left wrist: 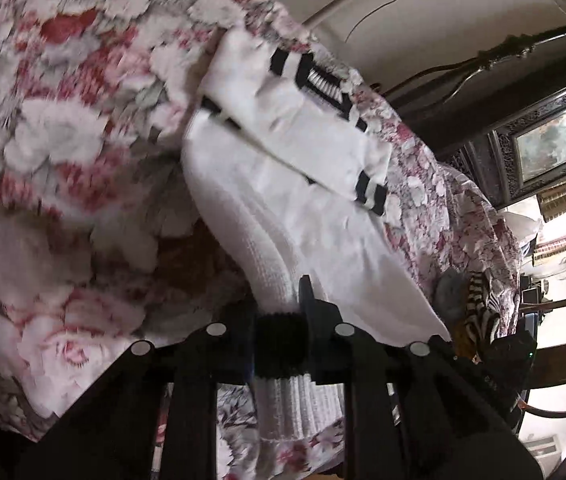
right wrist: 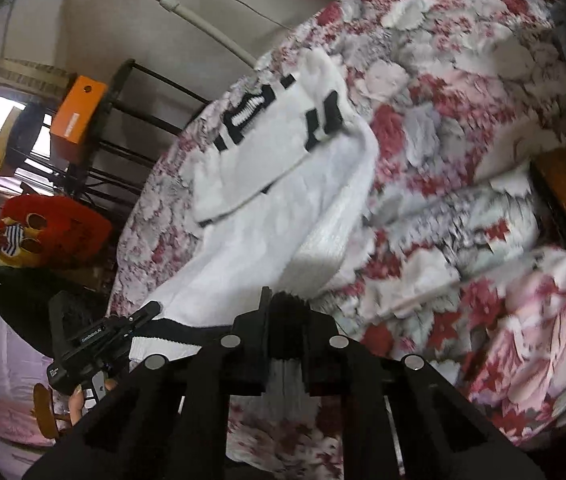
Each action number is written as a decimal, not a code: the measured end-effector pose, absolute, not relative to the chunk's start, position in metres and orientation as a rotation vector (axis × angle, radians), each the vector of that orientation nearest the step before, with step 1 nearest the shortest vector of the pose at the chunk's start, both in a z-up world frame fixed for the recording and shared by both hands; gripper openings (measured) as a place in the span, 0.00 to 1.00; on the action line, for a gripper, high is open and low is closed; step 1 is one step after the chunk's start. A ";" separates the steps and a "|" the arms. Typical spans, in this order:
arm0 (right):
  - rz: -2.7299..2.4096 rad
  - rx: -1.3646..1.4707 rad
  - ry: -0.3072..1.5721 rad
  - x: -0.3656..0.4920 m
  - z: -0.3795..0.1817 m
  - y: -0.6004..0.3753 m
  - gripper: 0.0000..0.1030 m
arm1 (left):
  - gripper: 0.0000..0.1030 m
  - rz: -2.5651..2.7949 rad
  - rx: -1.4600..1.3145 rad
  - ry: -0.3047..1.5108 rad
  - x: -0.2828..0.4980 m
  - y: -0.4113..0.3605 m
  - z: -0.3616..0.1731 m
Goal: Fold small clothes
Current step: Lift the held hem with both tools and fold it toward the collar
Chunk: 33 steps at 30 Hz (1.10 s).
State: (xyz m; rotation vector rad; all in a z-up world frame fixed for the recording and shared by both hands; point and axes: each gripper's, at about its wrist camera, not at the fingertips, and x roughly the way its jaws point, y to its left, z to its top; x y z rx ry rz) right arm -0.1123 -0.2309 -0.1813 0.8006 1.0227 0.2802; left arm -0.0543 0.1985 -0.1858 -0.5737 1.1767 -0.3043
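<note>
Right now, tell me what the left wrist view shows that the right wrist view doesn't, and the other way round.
Left wrist only: a dark carved picture frame and a zebra-striped cloth.
Right wrist only: an orange cardboard box, a red plush toy, and the left gripper seen from the side.
Both: the white knit sweater with black stripes on the floral red-and-white bedspread, its black-banded hem clamped in each view's own gripper, the right gripper included.

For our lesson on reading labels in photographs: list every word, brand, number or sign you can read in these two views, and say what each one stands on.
"GenRobot.AI": white print on the black body of the left tool, seen in the right wrist view.
Small white label lower on that tool: too small to read.
Orange box on the shelf: pale marking on its side, too blurred to read.
Left wrist view: no readable text.
</note>
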 end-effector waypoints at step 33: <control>0.279 0.860 1.005 0.038 -0.165 -0.245 0.12 | 0.17 -0.242 -0.527 1.122 0.070 0.184 -0.170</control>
